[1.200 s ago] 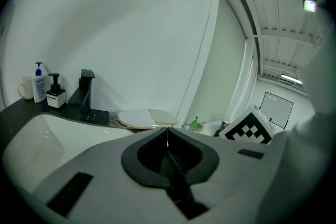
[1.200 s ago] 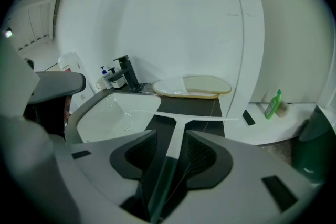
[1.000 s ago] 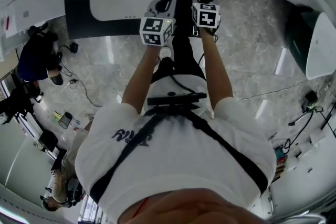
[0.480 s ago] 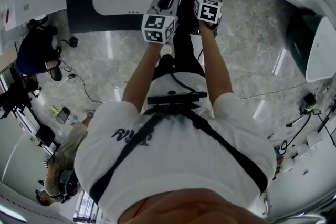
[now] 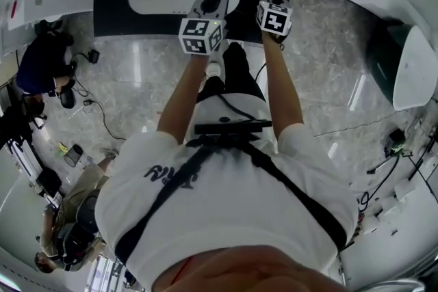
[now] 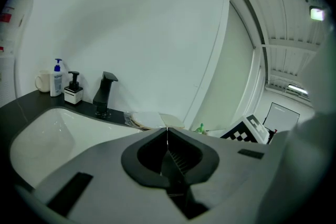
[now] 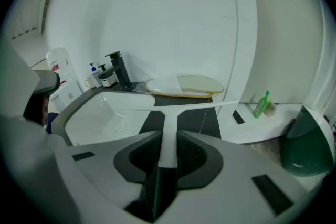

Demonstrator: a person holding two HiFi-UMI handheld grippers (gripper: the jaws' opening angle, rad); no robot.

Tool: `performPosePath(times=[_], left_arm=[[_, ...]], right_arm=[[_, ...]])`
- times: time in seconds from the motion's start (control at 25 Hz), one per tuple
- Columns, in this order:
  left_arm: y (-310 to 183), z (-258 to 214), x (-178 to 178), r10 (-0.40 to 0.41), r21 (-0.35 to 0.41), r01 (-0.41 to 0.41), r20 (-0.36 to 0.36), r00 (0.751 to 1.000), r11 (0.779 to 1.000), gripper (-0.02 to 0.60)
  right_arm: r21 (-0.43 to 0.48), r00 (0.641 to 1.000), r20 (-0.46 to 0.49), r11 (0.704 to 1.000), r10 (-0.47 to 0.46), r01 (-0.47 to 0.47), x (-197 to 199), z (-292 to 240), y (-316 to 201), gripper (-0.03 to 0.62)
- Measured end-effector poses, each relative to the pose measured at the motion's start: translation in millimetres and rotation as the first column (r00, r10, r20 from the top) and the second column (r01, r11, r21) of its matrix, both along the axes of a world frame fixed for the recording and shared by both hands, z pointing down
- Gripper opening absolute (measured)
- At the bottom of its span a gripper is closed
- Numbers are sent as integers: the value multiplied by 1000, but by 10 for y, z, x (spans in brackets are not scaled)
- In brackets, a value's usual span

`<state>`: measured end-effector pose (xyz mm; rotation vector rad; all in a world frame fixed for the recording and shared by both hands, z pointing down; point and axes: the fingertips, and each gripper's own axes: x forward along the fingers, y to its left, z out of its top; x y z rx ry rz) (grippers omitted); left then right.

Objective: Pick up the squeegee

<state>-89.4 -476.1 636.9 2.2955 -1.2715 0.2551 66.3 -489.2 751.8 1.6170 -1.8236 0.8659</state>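
- Right gripper [image 7: 167, 140]: the jaws are closing on the white handle of the squeegee [image 7: 169, 113], which stands between the pads. Both pads appear to touch it.
- Change: a second ago these jaws stood spread wide; they now pinch the handle. Judged from this, the grasp is nearly secured and the lift can follow once closing ends.
- Squeegee location: its handle is in the right jaws and its blade lies crosswise just ahead, over the dark counter [image 7: 210, 122] beside the white sink [image 7: 94, 115]. Whether the blade touches the counter cannot be told.
- Left gripper [image 6: 167, 136]: the jaws are pressed together with nothing between them, near the sink.
- Farther items: a black tap [image 7: 119, 71], soap bottles [image 6: 56, 77] and an oval tray [image 7: 202, 84] stand at the wall, with a green bottle [image 7: 261, 104] to the right.
- Obstruction: none of these stands in an upward path.
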Motion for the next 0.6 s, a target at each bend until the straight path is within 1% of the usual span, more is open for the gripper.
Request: performPosePath(times=[0.12, 0.28, 0.44, 0.6], left_arm=[[33, -139, -105, -17, 25, 17, -4, 1000, 1000, 14], [109, -369, -247, -38, 67, 38, 5, 999, 997, 14], [198, -691, -384, -74, 163, 64, 59, 996, 985, 14], [283, -998, -447, -65, 214, 50, 64, 996, 976, 14]], right_arm=[[76, 1000, -9, 997, -11, 11, -57, -312, 21, 97], [188, 998, -51, 981, -32, 41, -179, -827, 82, 97], [276, 999, -40, 960, -26, 36, -288, -1297, 168, 97], [359, 999, -20, 933, -30, 35, -378, -1763, 213, 97]])
